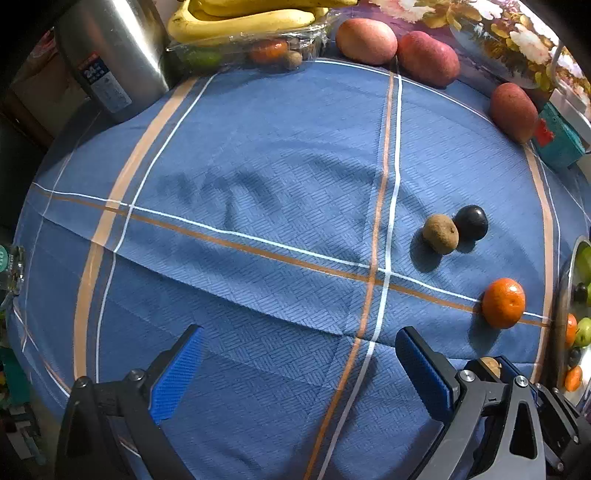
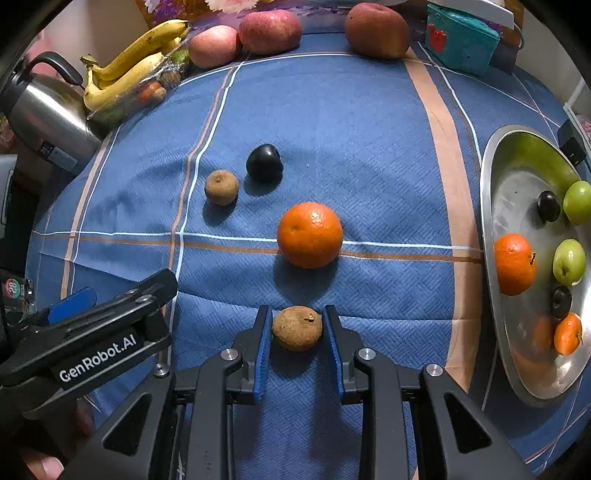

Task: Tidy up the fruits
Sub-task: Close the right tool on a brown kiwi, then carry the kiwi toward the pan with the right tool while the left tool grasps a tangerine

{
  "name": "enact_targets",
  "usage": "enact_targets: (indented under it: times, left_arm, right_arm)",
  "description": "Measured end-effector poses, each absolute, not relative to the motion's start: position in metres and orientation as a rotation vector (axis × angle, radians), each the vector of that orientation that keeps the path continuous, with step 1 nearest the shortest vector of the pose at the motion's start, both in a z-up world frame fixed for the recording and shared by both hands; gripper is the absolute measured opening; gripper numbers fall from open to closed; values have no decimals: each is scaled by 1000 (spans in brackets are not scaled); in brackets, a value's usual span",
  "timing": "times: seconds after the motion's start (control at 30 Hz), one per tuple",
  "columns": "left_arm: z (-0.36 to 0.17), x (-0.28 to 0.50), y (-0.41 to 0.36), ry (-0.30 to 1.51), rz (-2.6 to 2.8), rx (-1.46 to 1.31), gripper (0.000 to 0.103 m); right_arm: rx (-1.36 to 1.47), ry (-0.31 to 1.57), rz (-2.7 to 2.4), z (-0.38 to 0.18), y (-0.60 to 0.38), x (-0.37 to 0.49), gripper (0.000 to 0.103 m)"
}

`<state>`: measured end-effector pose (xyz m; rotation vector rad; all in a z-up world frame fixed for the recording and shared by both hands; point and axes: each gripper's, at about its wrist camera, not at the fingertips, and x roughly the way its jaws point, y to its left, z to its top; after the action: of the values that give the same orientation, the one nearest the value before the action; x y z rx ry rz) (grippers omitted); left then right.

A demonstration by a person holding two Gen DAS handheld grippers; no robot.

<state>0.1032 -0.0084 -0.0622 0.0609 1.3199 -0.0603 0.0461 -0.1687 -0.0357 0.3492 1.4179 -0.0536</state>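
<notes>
My right gripper [image 2: 297, 326] is shut on a small brown round fruit [image 2: 297, 328], its blue pads pressed against both sides, low over the blue cloth. Ahead of it lie an orange [image 2: 309, 234], a second brown fruit [image 2: 221, 186] and a dark plum [image 2: 264, 162]. A metal tray [image 2: 517, 162] on the right holds oranges, green fruits and dark plums. My left gripper [image 1: 299, 354] is open over bare cloth with nothing between its fingers. In its view the orange [image 1: 503, 302], the brown fruit [image 1: 440, 233] and the plum [image 1: 471, 222] lie to the right.
A steel kettle [image 2: 44, 114] stands at the back left. Beside it are bananas [image 2: 129, 62] on a wrapped pack of fruit. Three large reddish fruits [image 2: 269, 31] line the far edge, next to a teal box [image 2: 461, 40]. The left gripper's body [image 2: 85, 339] sits close on the right gripper's left.
</notes>
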Motion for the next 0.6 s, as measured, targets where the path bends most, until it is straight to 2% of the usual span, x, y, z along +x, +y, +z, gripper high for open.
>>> enact_targets:
  times: [0.6]
  left_arm:
    - [-34, 93, -33, 1220, -128, -90, 103]
  right_arm:
    - [333, 1309, -135, -3, -208, 41, 29]
